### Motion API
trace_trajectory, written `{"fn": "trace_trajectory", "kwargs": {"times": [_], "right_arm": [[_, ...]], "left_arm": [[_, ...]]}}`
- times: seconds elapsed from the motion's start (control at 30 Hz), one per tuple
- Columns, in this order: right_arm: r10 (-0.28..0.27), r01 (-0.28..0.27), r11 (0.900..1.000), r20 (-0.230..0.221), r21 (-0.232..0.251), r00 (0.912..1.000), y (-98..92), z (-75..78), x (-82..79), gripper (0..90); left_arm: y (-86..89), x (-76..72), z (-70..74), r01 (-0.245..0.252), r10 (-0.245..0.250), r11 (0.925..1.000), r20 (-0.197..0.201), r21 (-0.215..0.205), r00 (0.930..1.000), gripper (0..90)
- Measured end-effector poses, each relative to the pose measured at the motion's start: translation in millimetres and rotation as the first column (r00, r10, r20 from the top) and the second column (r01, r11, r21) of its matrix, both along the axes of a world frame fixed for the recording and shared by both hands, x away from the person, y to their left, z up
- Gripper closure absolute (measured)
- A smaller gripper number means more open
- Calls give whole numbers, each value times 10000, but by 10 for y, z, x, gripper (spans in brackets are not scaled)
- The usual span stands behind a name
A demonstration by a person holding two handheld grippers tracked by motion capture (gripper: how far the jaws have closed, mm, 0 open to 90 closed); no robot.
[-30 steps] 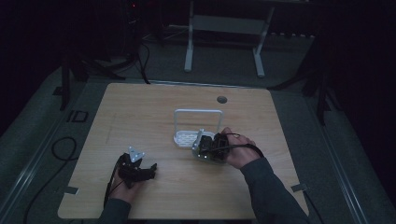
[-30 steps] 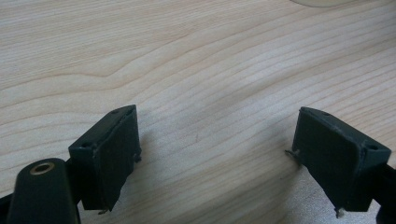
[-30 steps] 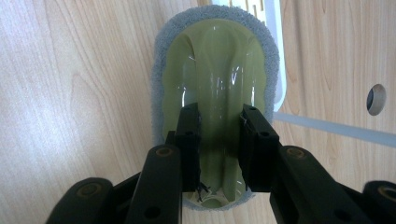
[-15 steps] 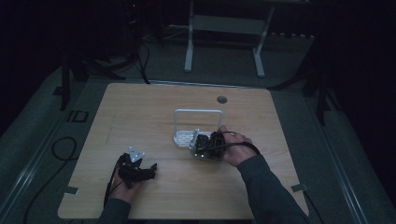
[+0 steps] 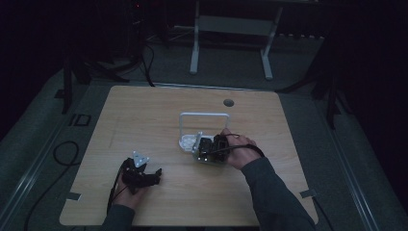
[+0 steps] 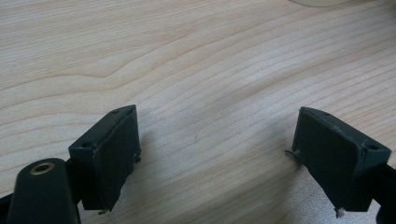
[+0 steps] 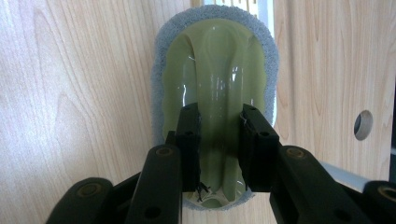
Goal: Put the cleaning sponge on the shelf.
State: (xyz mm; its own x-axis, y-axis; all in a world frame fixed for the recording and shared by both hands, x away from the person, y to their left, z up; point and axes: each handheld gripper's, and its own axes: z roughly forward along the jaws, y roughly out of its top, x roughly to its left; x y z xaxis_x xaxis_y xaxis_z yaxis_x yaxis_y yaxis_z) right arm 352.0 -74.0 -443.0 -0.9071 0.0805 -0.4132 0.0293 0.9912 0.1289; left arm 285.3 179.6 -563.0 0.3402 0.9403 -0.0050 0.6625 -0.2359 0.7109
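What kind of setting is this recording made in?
Probably a lab or recording room rather than a home. A bare wooden table with a cable hole stands in a dark room, cables trail over the grey floor, and a white metal stand sits behind the table.

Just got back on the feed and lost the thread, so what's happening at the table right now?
A person works at a wooden table with tongs in each hand. The right tongs are closed on the raised ridge of a yellow-green scrubber with a grey sponge edge, lying by a white wire rack. The left tongs rest open near the table's front left with nothing but bare wood between their jaws.
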Motion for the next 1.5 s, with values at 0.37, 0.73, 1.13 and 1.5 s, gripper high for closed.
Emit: {"fn": "trace_trajectory", "kwargs": {"times": [0.37, 0.73, 1.13, 1.5], "right_arm": [[498, -499, 9987, -165, -65, 9986, 46, 29, 86, 716], [701, -706, 9974, -366, -116, 9969, 49, 69, 146, 716], [880, -893, 9957, -485, -233, 9949, 107, 105, 220, 716], [997, -1009, 9948, -637, -162, 9930, 147, 105, 290, 716]], "left_arm": [[-1, 1, 0, 21, -21, 10000, -1, -1, 10000, 152], [-3, 2, 0, 18, -18, 10000, -2, -9, 10000, 152], [-6, 4, -1, 17, -17, 10000, 13, -27, 10000, 152], [-7, 6, -2, 29, -28, 10000, 22, -22, 10000, 152]]}}
